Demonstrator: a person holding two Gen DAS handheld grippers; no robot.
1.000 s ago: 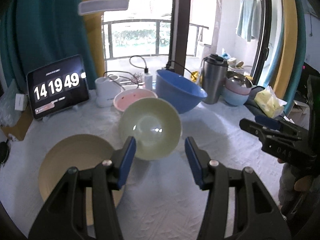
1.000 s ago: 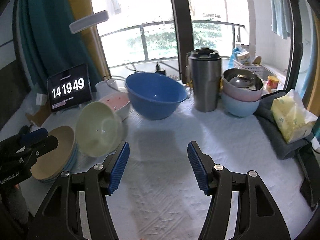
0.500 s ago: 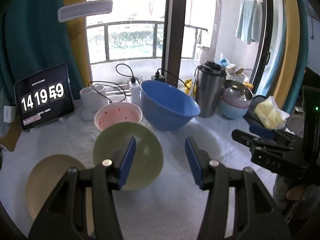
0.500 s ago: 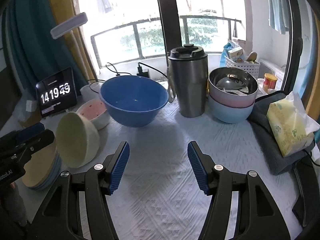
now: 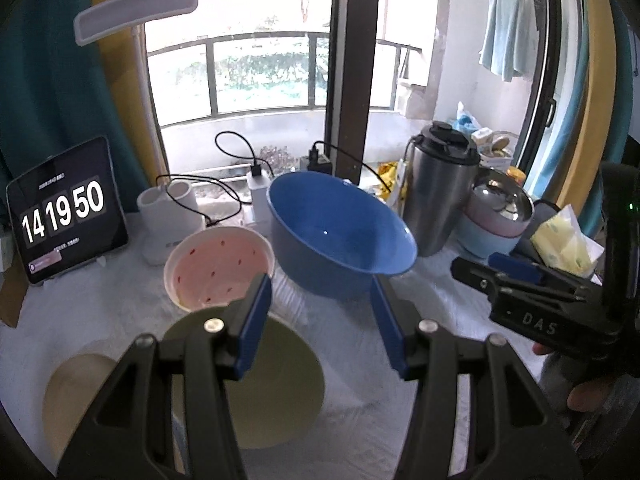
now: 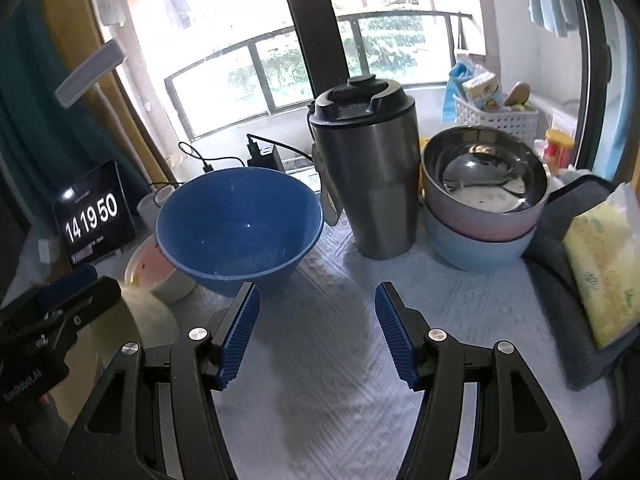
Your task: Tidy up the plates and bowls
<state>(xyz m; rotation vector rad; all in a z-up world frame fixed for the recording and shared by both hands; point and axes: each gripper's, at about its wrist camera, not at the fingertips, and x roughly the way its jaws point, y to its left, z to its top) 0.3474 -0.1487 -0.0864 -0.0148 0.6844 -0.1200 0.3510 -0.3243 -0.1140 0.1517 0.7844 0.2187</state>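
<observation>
My left gripper [image 5: 320,320] is open and empty. A pale green bowl [image 5: 276,384] lies tilted just below it, partly hidden by the left finger [image 5: 252,324]. A tan plate [image 5: 76,384] sits to the bowl's left. Ahead stand a pink speckled bowl [image 5: 220,268] and a large blue bowl [image 5: 340,236]. My right gripper [image 6: 316,332] is open over bare cloth, facing the blue bowl [image 6: 240,224] and a stack of bowls [image 6: 484,216], steel on pink on light blue. In the right wrist view the green bowl [image 6: 156,320] shows its outside beside the left gripper [image 6: 68,292].
A steel tumbler [image 6: 368,184] stands between the blue bowl and the bowl stack. A yellow tissue pack [image 6: 600,264] lies on dark grey cloth [image 6: 560,320] at the right. A tablet clock [image 5: 64,212], a white holder [image 5: 168,216] and charger cables line the back by the window.
Both grippers have moved toward the back of the table. The green bowl has slipped down under the left fingers in that view. Blue bowl, tumbler and bowl stack look nearer in the right view.
</observation>
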